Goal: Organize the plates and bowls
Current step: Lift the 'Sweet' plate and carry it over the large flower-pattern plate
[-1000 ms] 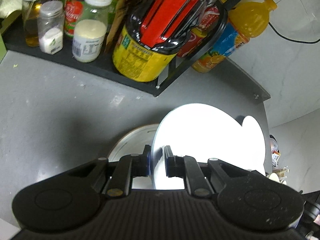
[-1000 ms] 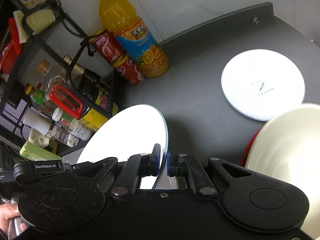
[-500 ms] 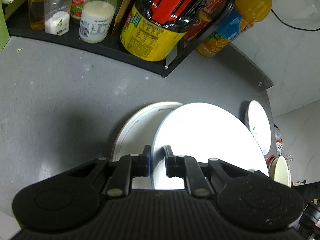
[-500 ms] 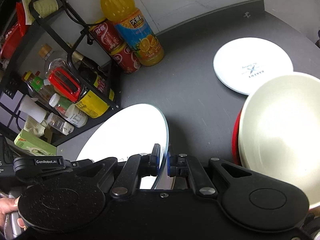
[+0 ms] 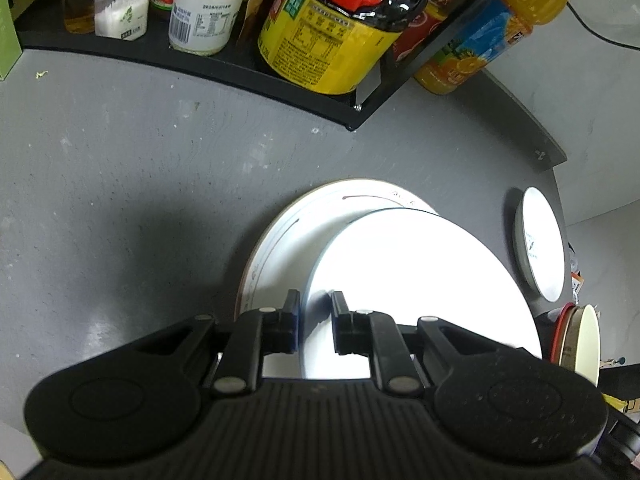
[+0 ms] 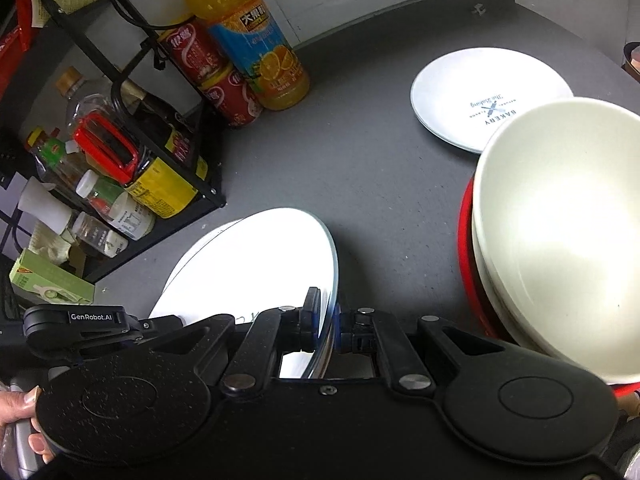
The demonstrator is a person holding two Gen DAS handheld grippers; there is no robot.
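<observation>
Count, near to far. Both of your grippers grip one bright white plate (image 5: 420, 280) by opposite edges. Left gripper (image 5: 315, 322): fingers (image 5: 291, 320) set narrowly apart, the rim between them; you cannot tell whether the inner pad presses it. Right gripper (image 6: 329, 326): fingers pinched tight on the rim.

Plates: three. The held one is tilted over a larger rimmed plate (image 5: 288, 236) lying on the table (image 5: 120, 200); whether they touch you cannot tell. A third, printed plate (image 6: 480, 96) lies flat, well apart.

Bowls: a stack of cream bowls (image 6: 560, 232) resting in something red (image 6: 466, 248); its count is unclear.

Surface: dark grey, matte, scuffed, with a raised back edge; pale wall behind.

Far side: a black shelf rack (image 5: 240, 72) of jars and bottles, one orange juice bottle (image 6: 248, 40), two red cans (image 6: 216, 76) stacked beside it.

View differences: only the right wrist view shows the bowl's inside, the plate's lettering, a green box (image 6: 48, 280) and your hand (image 6: 20, 420) on the left gripper's handle. Only the left wrist view shows the lower plate's rim clearly.
</observation>
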